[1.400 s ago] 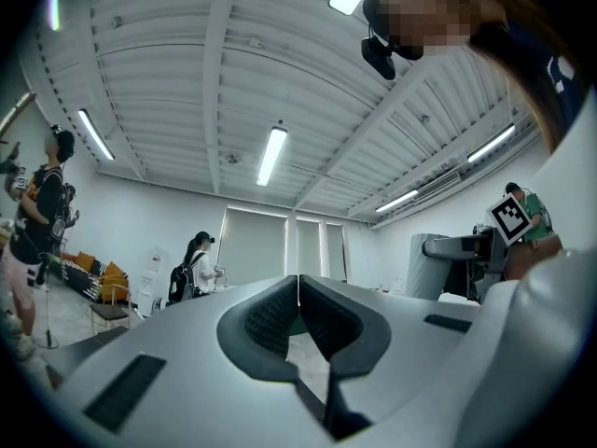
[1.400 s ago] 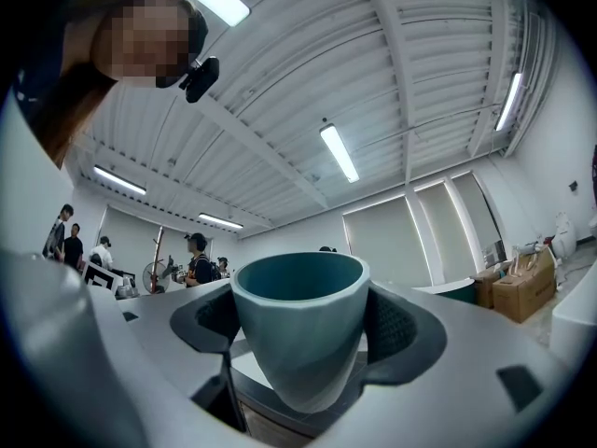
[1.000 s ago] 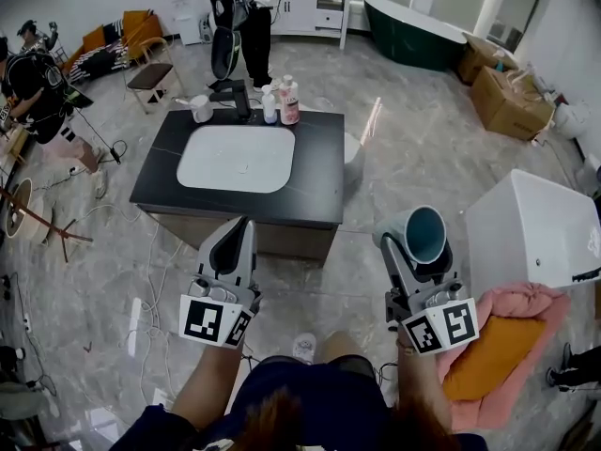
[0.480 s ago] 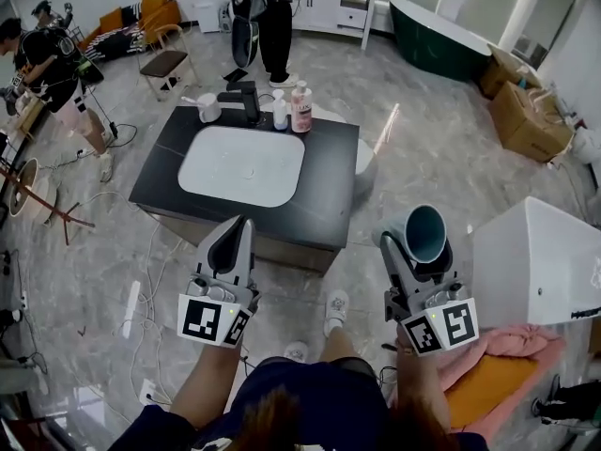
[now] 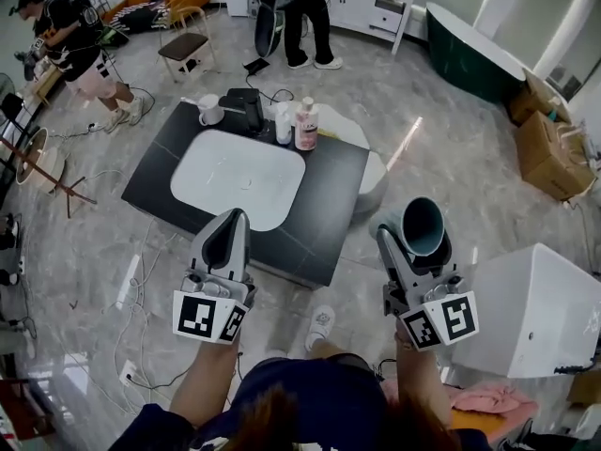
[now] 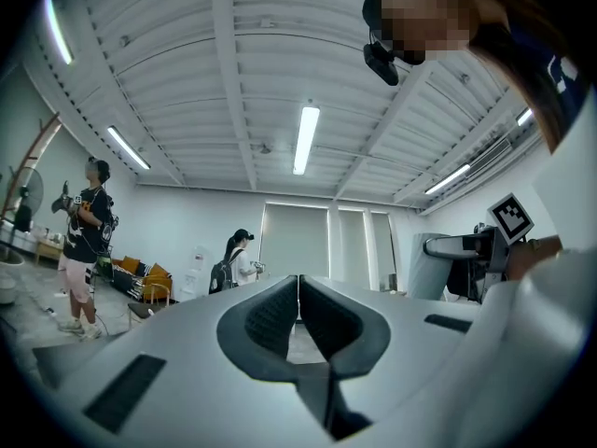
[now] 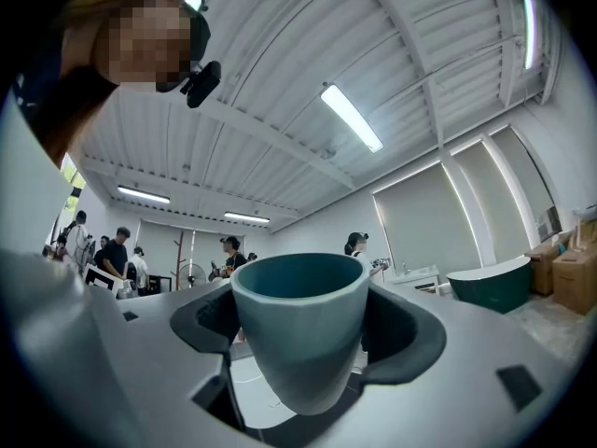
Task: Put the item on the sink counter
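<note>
**Cup is clamped but nowhere near the sink yet**

So, from where I'm standing: the right gripper point(image 7: 303, 317) has its jaws spread wide, and they're pinching a teal cup point(image 5: 423, 224) by its sides, one pad on each side of the wall. It looks like a solid grip, with nothing else touching the cup.

The left gripper point(image 6: 298, 292) is the opposite story. Its jaws are pressed together right at the tips, with nothing between them.

The cup sits upright. Its mouth points up at the ceiling, its base hangs down between the jaws, and its long axis is vertical. You can look straight down into it from above.

Location-wise, the cup is up in the air over the marble floor point(image 5: 451, 158), off the near right corner of the black surface point(image 5: 329, 195) and not above it. That surface carries the white basin point(image 5: 239, 177), with a black faucet point(image 5: 250, 111), two bottles point(image 5: 305, 125) and a white mug point(image 5: 208, 111) lined up along the far edge. The left gripper hovers over the near edge of the surface. A white box point(image 5: 535, 308) sits on the floor just to the right of the right gripper.
</note>
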Available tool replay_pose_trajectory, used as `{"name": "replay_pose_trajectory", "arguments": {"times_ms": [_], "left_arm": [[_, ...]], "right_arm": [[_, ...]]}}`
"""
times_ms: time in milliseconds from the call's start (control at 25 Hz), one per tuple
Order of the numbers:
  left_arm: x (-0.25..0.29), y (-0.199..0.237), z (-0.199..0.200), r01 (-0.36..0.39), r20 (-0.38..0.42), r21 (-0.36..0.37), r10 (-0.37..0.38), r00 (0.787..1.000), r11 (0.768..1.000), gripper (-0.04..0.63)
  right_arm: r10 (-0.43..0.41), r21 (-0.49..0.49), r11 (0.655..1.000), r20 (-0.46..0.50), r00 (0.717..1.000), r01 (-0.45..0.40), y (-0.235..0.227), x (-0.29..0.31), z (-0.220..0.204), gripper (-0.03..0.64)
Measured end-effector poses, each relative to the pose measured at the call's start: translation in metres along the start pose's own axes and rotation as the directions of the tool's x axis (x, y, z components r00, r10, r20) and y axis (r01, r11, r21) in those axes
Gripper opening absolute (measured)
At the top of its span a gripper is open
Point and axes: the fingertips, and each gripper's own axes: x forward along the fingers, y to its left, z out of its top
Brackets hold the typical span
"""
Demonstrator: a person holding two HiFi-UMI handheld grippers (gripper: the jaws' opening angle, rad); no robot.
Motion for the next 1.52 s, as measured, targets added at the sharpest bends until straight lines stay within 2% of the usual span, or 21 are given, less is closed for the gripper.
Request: {"name": "replay_pose_trajectory", "arguments": {"times_ms": [320,600,1000,1520], "left_arm": [[0.055,0.004,-0.004,-0.074,-0.006,0.014,0.074,0.997,0.997,0.023],[0.087,0.017,-0.019,-0.073,-0.026,0.01,0.074,0.997,0.997,0.023],[0.154,0.058,-0.018,0.042,0.006,0.001,-0.042,0.999,0.999,0.023],[0.216,0.122,-0.021,0.168,0.019,-0.01,-0.168,0.986,0.986,0.023]], "right_arm": [[0.065,0.028,0.998,-0.017,0.998,-0.064,-0.053,0.051,0.001,0.397],[0.064,0.06,0.996,-0.032,0.997,-0.062,-0.07,0.083,-0.018,0.397],[-0.039,0.015,0.999,0.011,0.999,0.039,-0.084,0.133,-0.013,0.397],[-0.163,-0.007,0.987,0.049,0.985,0.163,-0.077,0.194,-0.021,0.397]]}}
